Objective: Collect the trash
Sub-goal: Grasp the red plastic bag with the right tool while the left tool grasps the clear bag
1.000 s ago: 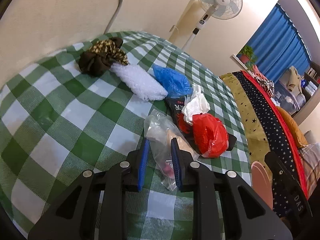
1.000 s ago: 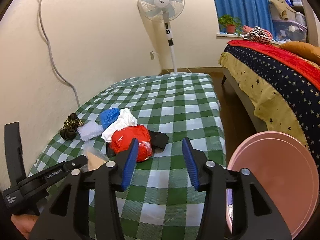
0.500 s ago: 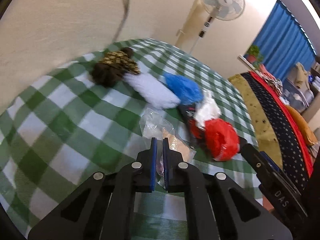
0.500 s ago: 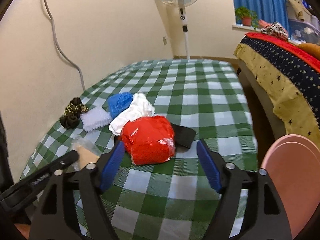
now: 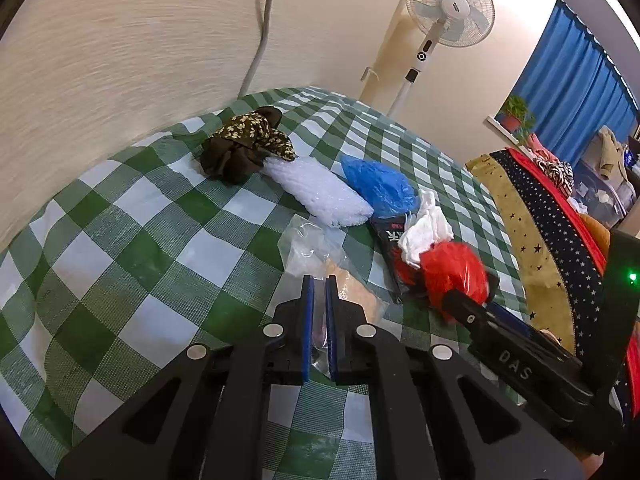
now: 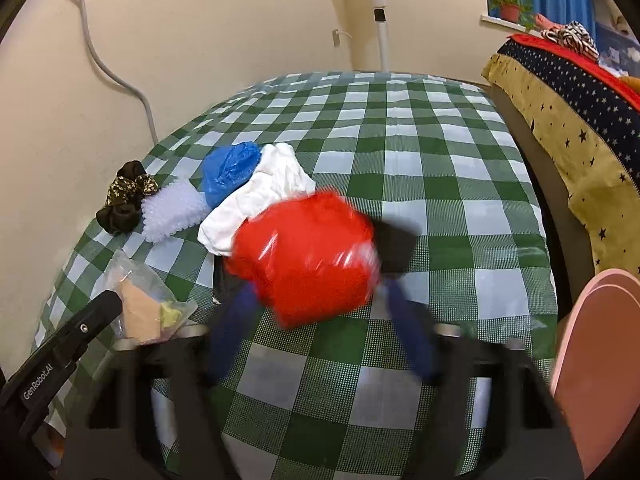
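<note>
Since a second ago the left gripper [image 5: 319, 280] has pinched down on the clear plastic bag [image 5: 310, 244], pads nearly together with only film between them. That bag lies on the green checked cloth [image 5: 132, 240] and has a tan piece and a yellowish bit [image 6: 170, 314] inside.

Meanwhile the right gripper [image 6: 320, 292] has come down over the red plastic bag [image 6: 308, 256]; its jaws have just been closing, one blue finger [image 6: 408, 332] on each side of the bag. It's blurry, so can't say if the pads are touching it.

Rest of the trash sits behind: white crumpled plastic [image 6: 260, 196], blue bag [image 6: 230, 168], bubble wrap [image 6: 172, 210], dark floral scrunchie [image 6: 126, 196]. A pink tub rim [image 6: 592, 360] shows at the right, contents not visible.
</note>
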`<state>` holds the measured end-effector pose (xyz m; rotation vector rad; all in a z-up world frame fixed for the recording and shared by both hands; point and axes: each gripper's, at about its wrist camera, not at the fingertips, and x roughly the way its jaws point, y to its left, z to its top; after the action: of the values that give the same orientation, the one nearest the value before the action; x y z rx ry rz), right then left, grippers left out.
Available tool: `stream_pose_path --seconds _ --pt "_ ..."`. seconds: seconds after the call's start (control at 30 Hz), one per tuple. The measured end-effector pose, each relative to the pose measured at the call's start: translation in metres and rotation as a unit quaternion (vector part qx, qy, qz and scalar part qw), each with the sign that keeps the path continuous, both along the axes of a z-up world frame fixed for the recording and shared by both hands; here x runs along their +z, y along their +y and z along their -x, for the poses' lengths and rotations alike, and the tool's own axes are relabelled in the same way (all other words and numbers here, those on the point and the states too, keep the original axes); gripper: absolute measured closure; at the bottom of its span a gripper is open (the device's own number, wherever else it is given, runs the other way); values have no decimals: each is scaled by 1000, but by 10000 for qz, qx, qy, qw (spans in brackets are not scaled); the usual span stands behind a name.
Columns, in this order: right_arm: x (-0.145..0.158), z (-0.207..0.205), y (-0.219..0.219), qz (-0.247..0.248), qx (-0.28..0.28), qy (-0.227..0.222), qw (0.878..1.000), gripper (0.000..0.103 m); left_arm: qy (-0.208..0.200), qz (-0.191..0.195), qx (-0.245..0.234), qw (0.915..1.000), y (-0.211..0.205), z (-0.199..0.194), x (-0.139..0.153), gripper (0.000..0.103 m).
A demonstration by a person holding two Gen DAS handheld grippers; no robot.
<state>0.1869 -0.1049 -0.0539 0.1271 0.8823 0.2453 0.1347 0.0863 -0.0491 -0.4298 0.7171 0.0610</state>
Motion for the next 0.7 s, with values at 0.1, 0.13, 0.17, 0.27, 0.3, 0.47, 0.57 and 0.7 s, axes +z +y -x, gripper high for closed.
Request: stream_pose_path --seconds 0.1,0.13,0.17,0.27,0.3,0.47,0.57,0.7 --pt "-2 0 -3 -119 6 57 9999 85 -14 -28 -16 10000 -2 0 1 97" --pt "-2 0 -5 -128 4 66 9999 90 -16 -31 -23 10000 -2 0 1 97" --pt "-2 0 -5 -133 8 65 9999 91 -19 -30 -28 10000 -2 0 1 97" --pt "1 4 -8 -174 1 39 9998 91 -29 -36 -55 10000 -3 2 2 97" --pt "4 6 -10 -243 -8 -5 9997 88 -32 -34 -59 10000 -3 2 2 97" --pt "20 10 -14 -376 -129 -354 9986 27 -45 -9 -48 10000 -3 6 3 97" --pt "20 3 -11 -263 -114 -333 9990 26 -71 5 -58 10000 -3 5 4 97" --pt "12 -17 -5 -196 -27 -168 9997 15 -69 55 -60 9999 -3 4 2 97"
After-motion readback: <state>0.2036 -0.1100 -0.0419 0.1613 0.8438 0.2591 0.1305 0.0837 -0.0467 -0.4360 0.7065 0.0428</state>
